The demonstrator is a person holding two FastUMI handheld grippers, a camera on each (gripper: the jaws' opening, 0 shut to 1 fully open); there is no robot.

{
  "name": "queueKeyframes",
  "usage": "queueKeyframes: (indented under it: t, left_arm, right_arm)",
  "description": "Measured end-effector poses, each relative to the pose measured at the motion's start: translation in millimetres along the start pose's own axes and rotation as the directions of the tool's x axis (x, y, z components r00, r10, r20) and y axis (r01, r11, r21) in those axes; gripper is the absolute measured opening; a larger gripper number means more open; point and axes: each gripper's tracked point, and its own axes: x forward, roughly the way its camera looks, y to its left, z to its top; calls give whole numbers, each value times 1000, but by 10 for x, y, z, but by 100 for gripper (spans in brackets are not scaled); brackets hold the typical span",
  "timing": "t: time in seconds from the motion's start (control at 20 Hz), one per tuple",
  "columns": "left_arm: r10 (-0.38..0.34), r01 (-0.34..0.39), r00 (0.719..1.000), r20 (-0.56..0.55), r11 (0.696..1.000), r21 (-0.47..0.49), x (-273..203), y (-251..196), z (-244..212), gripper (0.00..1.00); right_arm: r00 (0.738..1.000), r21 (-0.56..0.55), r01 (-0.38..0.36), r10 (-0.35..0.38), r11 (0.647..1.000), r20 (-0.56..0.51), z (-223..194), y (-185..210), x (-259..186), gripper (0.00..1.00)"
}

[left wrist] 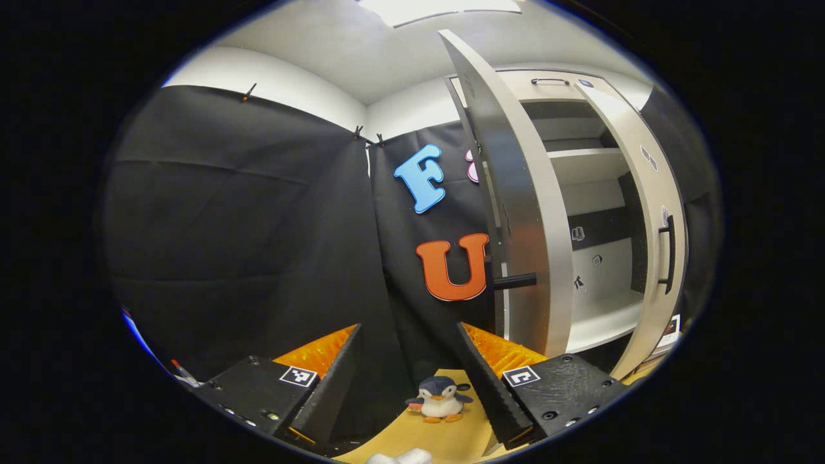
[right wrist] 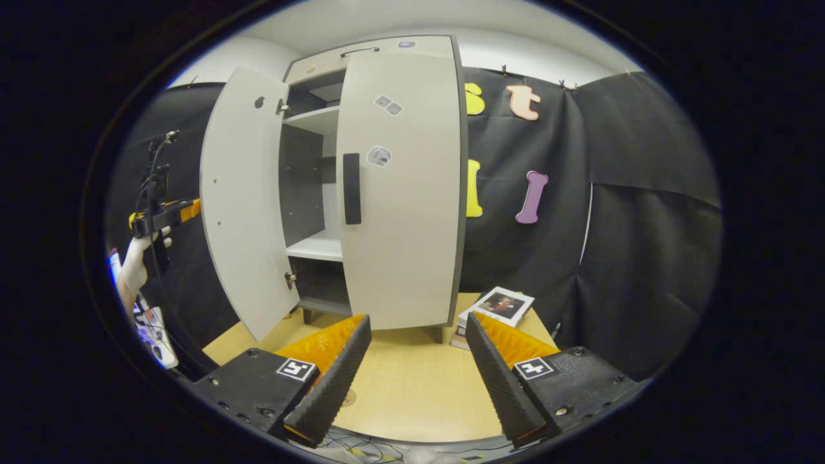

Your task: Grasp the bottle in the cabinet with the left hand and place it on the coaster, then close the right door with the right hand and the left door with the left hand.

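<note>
Wooden tabletop (right wrist: 412, 393) carries white cabinet (right wrist: 399, 193), doors ajar.

Right gripper view: cabinet (right wrist: 361, 187) stands at back of table (right wrist: 412, 393), against booth wall. Left door (right wrist: 242, 200) swung out wide, right door (right wrist: 403, 187) nearly shut. Books (right wrist: 493, 308) lie on table just right of cabinet. Left gripper view: toy penguin (left wrist: 439, 399) sits on table, left of cabinet, in front of wall.

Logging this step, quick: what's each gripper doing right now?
Left gripper: open, holding nothing.
Right gripper: open, holding nothing.
</note>
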Motion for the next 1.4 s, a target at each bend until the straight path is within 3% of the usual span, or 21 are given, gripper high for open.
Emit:
queueKeyframes:
  t: [0.15,0.2,0.55,0.6,0.8,0.9,0.95,1.4]
  left_arm:
    - [-36,36,999,3,999,-13,-70,-185,8,85]
    - [-48,48,999,5,999,-8,-84,-246,19,89]
    - [-135,136,991,12,990,-34,-172,-660,61,89]
    - [-147,147,989,14,988,-35,-177,-724,66,93]
    - [-218,218,976,9,974,-62,-159,-1088,113,86]
    - [-246,245,969,-4,965,-90,-147,-1234,97,87]
    - [-258,256,966,-10,961,-103,-172,-1298,90,95]
    - [-308,305,951,-27,950,-71,-376,-1493,65,96]
  right_arm:
    - [1000,3,2,-2,1000,0,-5,-25,-3,97]
    - [1000,3,6,-6,1000,1,-8,-38,-13,97]
    - [1000,9,23,-23,1000,5,-6,-134,-68,97]
    - [1000,10,26,-26,1000,6,-10,-154,-84,97]
    - [999,17,43,-43,999,12,0,-252,-126,97]
    - [998,23,52,-53,998,19,28,-296,-145,97]
    - [998,27,55,-56,998,23,38,-297,-149,97]
    - [997,35,56,-58,998,54,105,-202,-208,97]
